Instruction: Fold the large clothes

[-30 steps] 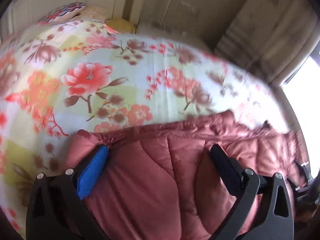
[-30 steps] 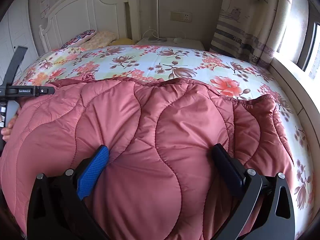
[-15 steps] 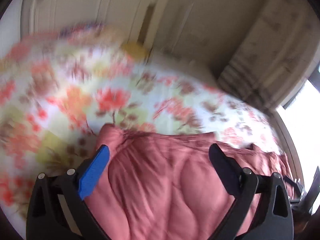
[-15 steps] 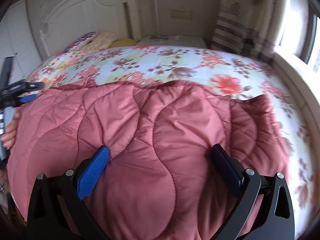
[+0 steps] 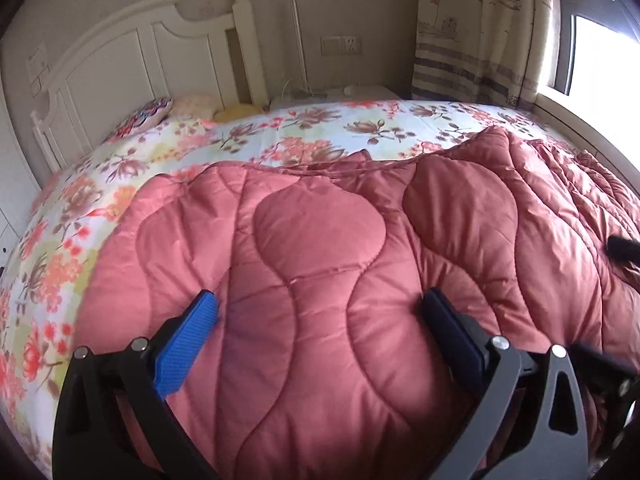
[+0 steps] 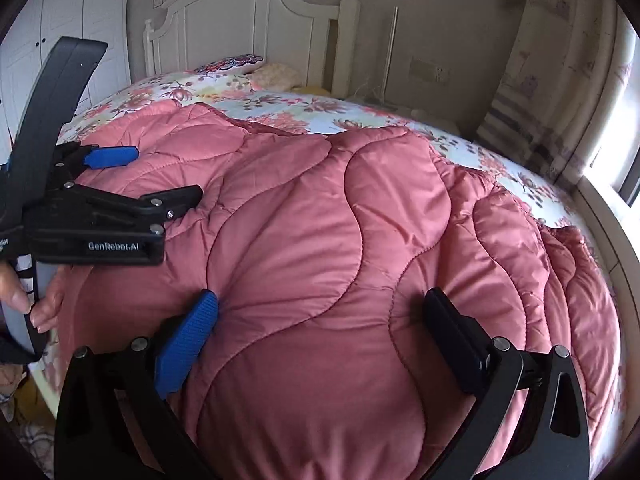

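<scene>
A large pink quilted padded garment (image 5: pixel 340 264) lies spread over the near half of the bed; it also fills the right wrist view (image 6: pixel 340 240). My left gripper (image 5: pixel 320 332) is open, its fingers wide apart just above the garment's near part. My right gripper (image 6: pixel 320 332) is open in the same way above the garment's near middle. In the right wrist view the left gripper (image 6: pixel 160 176) shows from the side at the left, over the garment's left edge, held by a hand (image 6: pixel 36 300).
The bed has a floral sheet (image 5: pixel 304 136) and a white headboard (image 5: pixel 132 68). Pillows (image 5: pixel 148 118) lie at the head. A curtain (image 5: pixel 480 28) and bright window (image 5: pixel 600 60) are at the right. White wardrobe doors (image 6: pixel 44 20) stand at the left.
The left gripper has swung from the garment's left edge to face along the bed, with more garment beneath it. The right gripper has turned a little left, so the left gripper looms larger.
</scene>
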`<state>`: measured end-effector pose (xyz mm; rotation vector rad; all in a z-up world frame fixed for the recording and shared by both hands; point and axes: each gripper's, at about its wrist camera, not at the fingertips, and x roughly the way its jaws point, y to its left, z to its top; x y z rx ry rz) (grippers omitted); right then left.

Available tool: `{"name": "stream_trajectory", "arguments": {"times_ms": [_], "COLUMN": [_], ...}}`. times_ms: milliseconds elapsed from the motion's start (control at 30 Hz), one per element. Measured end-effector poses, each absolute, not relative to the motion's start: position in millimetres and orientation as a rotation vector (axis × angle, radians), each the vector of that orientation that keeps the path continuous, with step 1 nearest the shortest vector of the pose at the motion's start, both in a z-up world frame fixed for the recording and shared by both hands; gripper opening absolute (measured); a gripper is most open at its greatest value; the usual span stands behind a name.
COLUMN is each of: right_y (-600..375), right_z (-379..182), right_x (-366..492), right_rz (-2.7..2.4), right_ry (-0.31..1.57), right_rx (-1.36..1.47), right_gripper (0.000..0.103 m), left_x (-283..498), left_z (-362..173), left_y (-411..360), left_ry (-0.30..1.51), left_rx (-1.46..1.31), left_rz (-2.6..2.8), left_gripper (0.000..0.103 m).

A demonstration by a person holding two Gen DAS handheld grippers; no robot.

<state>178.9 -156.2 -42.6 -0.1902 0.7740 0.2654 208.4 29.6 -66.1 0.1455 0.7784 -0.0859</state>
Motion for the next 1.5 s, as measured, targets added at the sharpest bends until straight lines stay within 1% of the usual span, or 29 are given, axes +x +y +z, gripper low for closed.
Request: {"name": "stream_trajectory", "arguments": {"times_ms": [100, 167, 200, 267, 333, 433, 533, 667, 800, 933, 1033, 1100, 1167, 1200, 1300, 1367, 1433, 1467, 1500], "right_y": [-166.9, -183.8, -190.2, -206.2, -220.8, -234.0, -264.5, -305.5, -311.3, -309.1, -305.2, -309.0, -307.9, -303.1, -276.7, -274.9, -288.6, -294.9, -298.0], "right_z": [-21.9, -19.0, -21.7, -42.3, -50.5, -33.6, -18.6, -35.7, -66.5, -83.2, -81.9, -79.9, -76.5, -74.2, -69.0, -70.3, -74.2, -75.4, -75.8], "right_x": [159.0, 153.6, 152.3, 162.4, 164.1, 147.1, 114.0, 63.4, 30.7, 44.3, 57.8, 70.8, 81.2, 87.8, 112.8, 120.5, 119.7, 117.7, 114.5], "right_rz": [0.242, 0.24, 0.222, 0.178, 0.226, 0.218, 0.297, 0.357, 0.365, 0.332, 0.282, 0.179, 0.098, 0.075, 0.094, 0.105, 0.122, 0.138, 0.147], "right_ry": [0.71, 0.694, 0.698, 0.768, 0.782, 0.723, 0.661, 0.729, 0.821, 0.832, 0.788, 0.717, 0.668, 0.65, 0.655, 0.648, 0.589, 0.575, 0.569], "right_rx": [-0.172, -0.138, -0.13, -0.115, -0.001, 0.059, 0.243, 0.501, 0.58, 0.63, 0.65, 0.727, 0.812, 0.838, 0.811, 0.849, 0.965, 0.999, 1.016], "right_gripper": [0.098, 0.098, 0.098, 0.098, 0.098, 0.098, 0.098, 0.097, 0.089, 0.089, 0.089, 0.089, 0.091, 0.095, 0.094, 0.081, 0.054, 0.049, 0.042], "left_x": [195.0, 193.4, 197.1, 206.5, 208.9, 209.2, 209.6, 208.1, 209.5, 208.8, 210.7, 212.3, 212.4, 212.4, 212.3, 211.8, 211.0, 210.9, 210.9], "left_z": [-49.3, -45.8, -48.5, -60.2, -69.9, -71.6, -73.1, -74.2, -74.8, -75.2, -76.8, -77.8, -78.1, -78.1, -77.8, -77.6, -76.8, -76.1, -73.5], "left_y": [45.3, 58.9, 66.2, 76.7, 85.3, 79.4, 81.7, 79.1, 78.1, 77.7, 79.2, 80.6, 80.7, 80.7, 80.0, 80.6, 80.9, 80.1, 77.2], "left_ry": [0.753, 0.731, 0.742, 0.795, 0.773, 0.78, 0.784, 0.775, 0.773, 0.775, 0.785, 0.791, 0.793, 0.792, 0.791, 0.788, 0.784, 0.788, 0.807], "left_rx": [0.114, 0.124, 0.127, 0.092, 0.048, 0.106, 0.098, 0.094, 0.099, 0.095, 0.085, 0.079, 0.078, 0.079, 0.078, 0.075, 0.07, 0.072, 0.083], "left_rz": [-0.068, -0.009, 0.027, 0.037, -0.01, 0.004, -0.002, -0.001, 0.003, -0.002, -0.014, -0.018, -0.018, -0.019, -0.017, -0.007, 0.005, 0.006, 0.013], "left_gripper": [0.101, 0.101, 0.101, 0.101, 0.101, 0.101, 0.101, 0.101, 0.101, 0.101, 0.101, 0.101, 0.101, 0.101, 0.101, 0.101, 0.101, 0.101, 0.101]}}
